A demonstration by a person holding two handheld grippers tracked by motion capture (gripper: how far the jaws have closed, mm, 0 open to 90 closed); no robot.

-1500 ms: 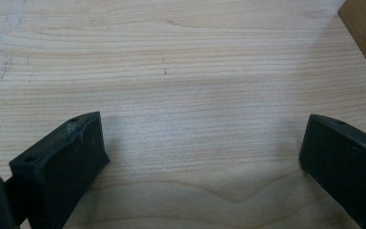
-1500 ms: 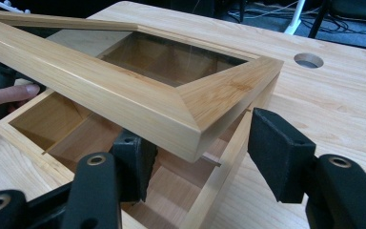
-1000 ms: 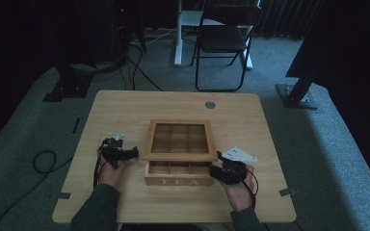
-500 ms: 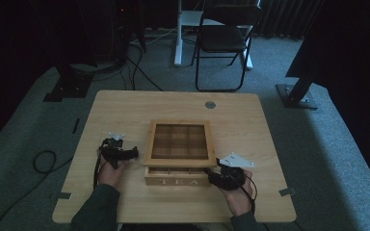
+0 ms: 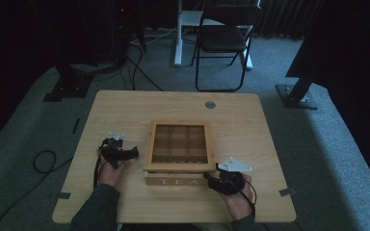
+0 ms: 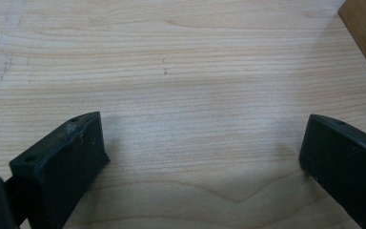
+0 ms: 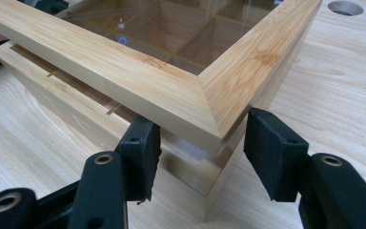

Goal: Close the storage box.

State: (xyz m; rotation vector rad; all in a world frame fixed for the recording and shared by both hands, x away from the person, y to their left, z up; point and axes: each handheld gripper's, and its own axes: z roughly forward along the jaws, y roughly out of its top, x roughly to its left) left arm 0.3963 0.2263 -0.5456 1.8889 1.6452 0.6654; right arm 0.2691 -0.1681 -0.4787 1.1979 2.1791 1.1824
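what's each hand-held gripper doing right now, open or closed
Left hand-held gripper: open, empty, over bare table.
Right hand-held gripper: open, jaws straddling the glass-topped wooden tea box lid's corner.

The left gripper (image 5: 125, 153) lies low in the person's left hand (image 5: 110, 168), jaws spread wide; the right gripper (image 5: 211, 182) also has its jaws parted.

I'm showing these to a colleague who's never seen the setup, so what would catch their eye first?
Probably the wooden tea box mid-table, its glass-paned lid lifted slightly off the base at the front. Next, the right tool straddling the box's near right corner, jaws apart. The left tool sits open over bare table left of the box.
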